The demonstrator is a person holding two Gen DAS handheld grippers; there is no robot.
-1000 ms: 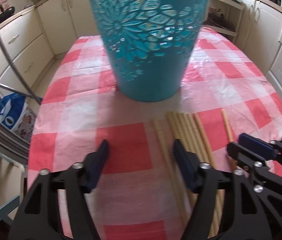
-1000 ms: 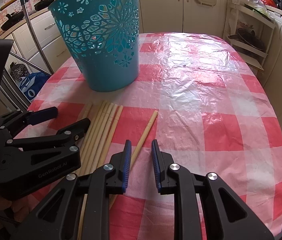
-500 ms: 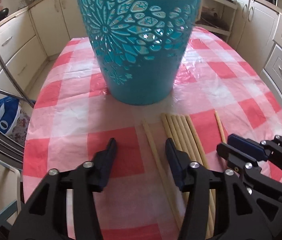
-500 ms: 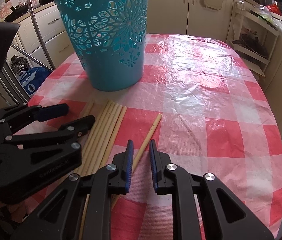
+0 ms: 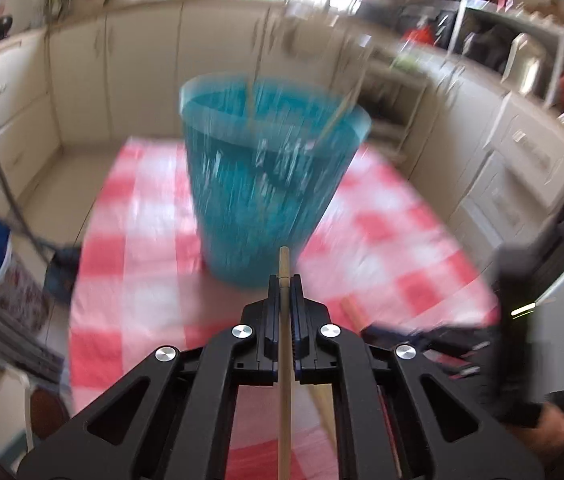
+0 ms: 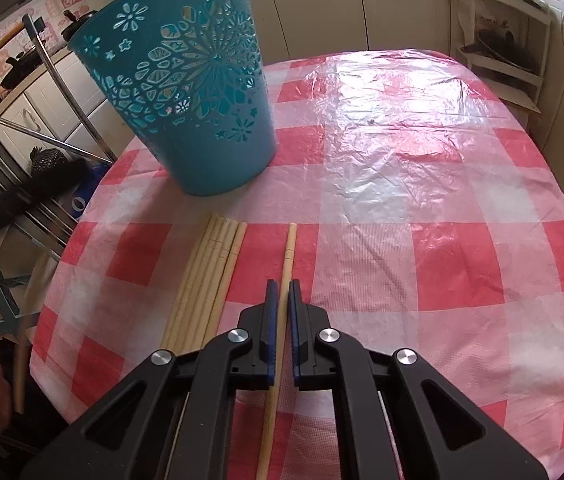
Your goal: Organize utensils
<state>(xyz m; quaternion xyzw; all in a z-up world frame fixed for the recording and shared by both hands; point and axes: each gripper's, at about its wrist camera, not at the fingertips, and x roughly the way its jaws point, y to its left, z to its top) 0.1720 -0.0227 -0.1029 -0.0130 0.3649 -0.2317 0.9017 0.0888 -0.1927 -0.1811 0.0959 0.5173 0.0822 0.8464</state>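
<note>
Left gripper (image 5: 284, 280) has just closed on one pale wooden chopstick (image 5: 284, 264), its tip poking past the jaws toward the teal cut-out basket (image 6: 186, 92). My right gripper (image 6: 283, 286) is clamped on a second, lone chopstick (image 6: 289, 248) lying on the checked tablecloth (image 6: 422, 208). Just left of it I count about five more in a tight bundle (image 6: 210, 272), all plain, straight and light.

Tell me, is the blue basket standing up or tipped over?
Standing up. The blue basket sits on its base on the checked tablecloth, open rim on top.
</note>
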